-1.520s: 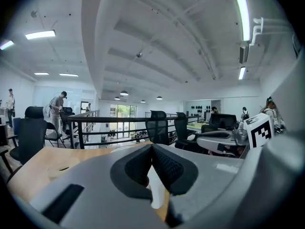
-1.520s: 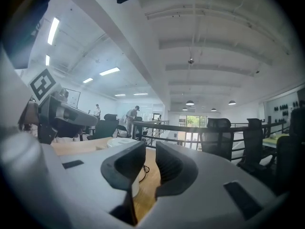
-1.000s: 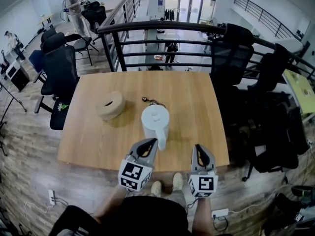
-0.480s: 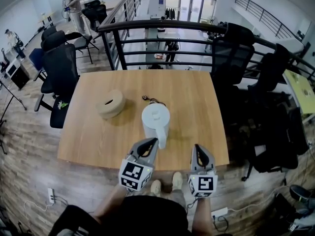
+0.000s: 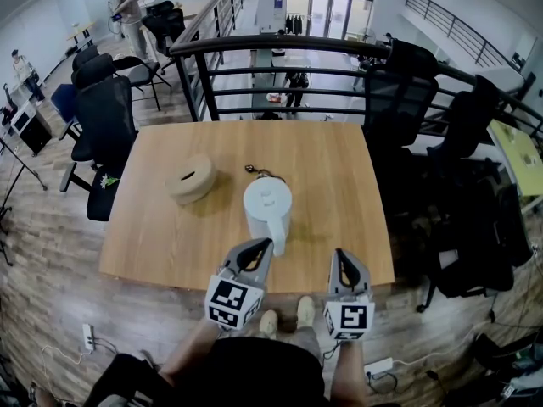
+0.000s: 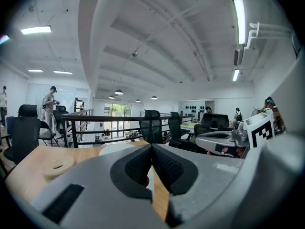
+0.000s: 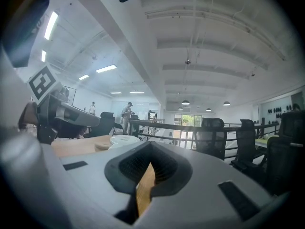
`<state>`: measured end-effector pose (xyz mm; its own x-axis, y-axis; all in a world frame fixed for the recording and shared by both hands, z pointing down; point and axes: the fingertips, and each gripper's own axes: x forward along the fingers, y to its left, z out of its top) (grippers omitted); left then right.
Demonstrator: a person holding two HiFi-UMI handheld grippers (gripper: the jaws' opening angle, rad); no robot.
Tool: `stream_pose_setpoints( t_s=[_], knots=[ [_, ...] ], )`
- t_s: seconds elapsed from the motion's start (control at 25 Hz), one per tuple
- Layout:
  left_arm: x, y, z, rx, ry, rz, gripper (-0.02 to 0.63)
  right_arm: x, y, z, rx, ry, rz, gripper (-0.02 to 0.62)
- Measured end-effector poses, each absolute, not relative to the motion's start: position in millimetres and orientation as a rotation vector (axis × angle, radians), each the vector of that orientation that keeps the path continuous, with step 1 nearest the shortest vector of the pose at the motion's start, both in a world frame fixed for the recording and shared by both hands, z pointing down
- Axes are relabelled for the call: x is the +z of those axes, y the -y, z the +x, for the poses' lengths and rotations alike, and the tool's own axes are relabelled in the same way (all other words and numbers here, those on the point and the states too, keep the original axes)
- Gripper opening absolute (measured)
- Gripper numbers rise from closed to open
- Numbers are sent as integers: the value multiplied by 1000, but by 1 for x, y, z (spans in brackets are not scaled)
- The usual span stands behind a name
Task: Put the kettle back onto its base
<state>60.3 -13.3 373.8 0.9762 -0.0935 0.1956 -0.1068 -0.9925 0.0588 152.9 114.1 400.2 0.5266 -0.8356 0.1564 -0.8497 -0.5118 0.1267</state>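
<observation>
A white kettle [image 5: 268, 209] stands mid-table on the wooden table [image 5: 339, 185], its handle [image 5: 278, 242] turned towards me. The round beige base [image 5: 190, 181] lies apart from it to the left, with a short black cord [image 5: 259, 174] behind the kettle. My left gripper [image 5: 261, 246] is shut and empty, its tip close beside the handle on the left. My right gripper [image 5: 341, 257] hovers shut and empty over the near table edge. The left gripper view shows closed jaws [image 6: 151, 147], the kettle [image 6: 119, 149] behind them, and the base [image 6: 58, 166]. In the right gripper view the tips [image 7: 150, 144] meet.
Black office chairs [image 5: 102, 121] stand left of the table and more [image 5: 458, 185] crowd its right side. A black railing [image 5: 280, 53] runs behind the far edge. A person [image 5: 127, 11] stands far back left.
</observation>
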Motion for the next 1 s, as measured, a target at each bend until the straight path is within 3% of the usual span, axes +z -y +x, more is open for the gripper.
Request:
stream_pose_setpoints(
  t_s=[1.0],
  knots=[
    [377,13,63,307,149,3052,0,406,-116,156,82,1451,2578,-3]
  ],
)
